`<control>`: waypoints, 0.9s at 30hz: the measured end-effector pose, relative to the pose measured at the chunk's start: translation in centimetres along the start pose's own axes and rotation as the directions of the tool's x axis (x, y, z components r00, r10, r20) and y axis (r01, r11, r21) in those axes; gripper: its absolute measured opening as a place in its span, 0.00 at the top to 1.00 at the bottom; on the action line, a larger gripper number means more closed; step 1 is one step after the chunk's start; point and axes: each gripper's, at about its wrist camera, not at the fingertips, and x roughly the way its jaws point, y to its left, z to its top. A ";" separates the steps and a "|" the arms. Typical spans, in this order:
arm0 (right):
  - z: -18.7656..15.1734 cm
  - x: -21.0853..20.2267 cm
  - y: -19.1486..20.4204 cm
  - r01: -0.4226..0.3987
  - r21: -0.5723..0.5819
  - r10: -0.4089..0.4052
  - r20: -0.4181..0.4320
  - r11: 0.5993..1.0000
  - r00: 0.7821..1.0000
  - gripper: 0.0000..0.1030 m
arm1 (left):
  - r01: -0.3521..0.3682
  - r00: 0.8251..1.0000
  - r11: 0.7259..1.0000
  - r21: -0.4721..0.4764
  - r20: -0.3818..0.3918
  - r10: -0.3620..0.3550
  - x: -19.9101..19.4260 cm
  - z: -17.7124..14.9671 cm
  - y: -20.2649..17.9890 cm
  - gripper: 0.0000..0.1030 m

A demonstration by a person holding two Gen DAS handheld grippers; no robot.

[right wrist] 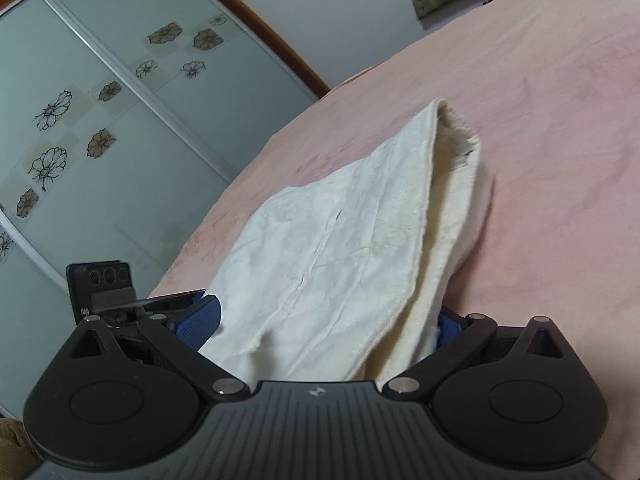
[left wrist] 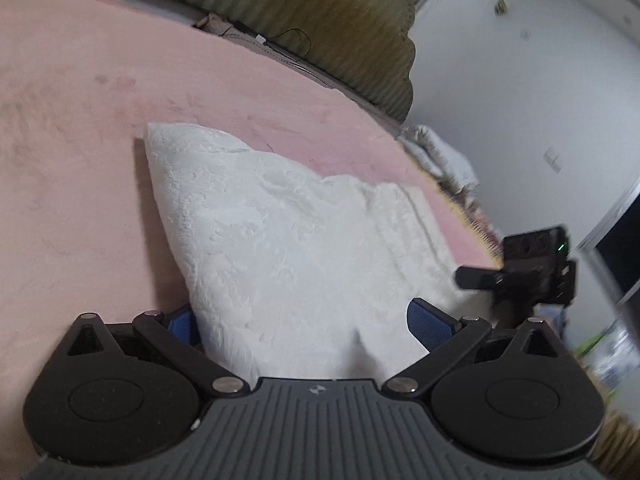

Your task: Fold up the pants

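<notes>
Lengthwise, pants [right wrist: 340, 248] away from jaws.

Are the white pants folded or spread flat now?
Folded. In the right wrist view the pants lie doubled, stacked layers showing along one edge, on the pink bed.

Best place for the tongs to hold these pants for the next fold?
Keep to the near edge of the white pants, one corner per side: left tongs and right tongs both straddle it already. The far end lies flat on the pink bedspread, harder to pinch.
</notes>
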 end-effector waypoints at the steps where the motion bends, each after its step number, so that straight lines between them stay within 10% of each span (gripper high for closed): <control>1: 0.4 0.5 0.0 0.002 0.003 -0.002 -0.001 1.000 1.000 0.00 | 0.018 1.000 0.999 -0.040 0.001 -0.018 0.2 0.3 0.5 0.04; 5: 1.4 1.4 0.2 0.055 -0.017 -0.055 0.007 0.998 0.998 0.05 | -0.015 1.000 0.989 -0.149 0.015 0.017 0.4 0.9 1.2 0.22; 9: 1.2 0.8 0.5 0.190 -0.037 -0.191 -0.011 0.981 0.982 0.56 | -0.187 0.982 0.982 -0.036 0.012 0.188 0.6 0.6 -0.6 0.58; 14: 0.8 -0.1 2.3 0.216 -0.061 -0.215 0.020 0.975 0.976 0.70 | -0.246 0.964 0.968 0.037 0.108 0.241 -0.4 0.0 -2.3 0.80; 18: 1.6 -0.5 5.9 0.215 -0.152 -0.203 0.091 0.965 0.975 0.76 | -0.247 0.956 0.967 0.062 0.177 0.233 -2.0 0.2 -3.2 0.86; 27: 6.6 4.6 11.2 0.173 -0.327 -0.141 0.119 0.929 0.983 0.78 | -0.388 0.878 0.920 0.051 0.324 0.352 -6.0 5.6 -1.9 0.87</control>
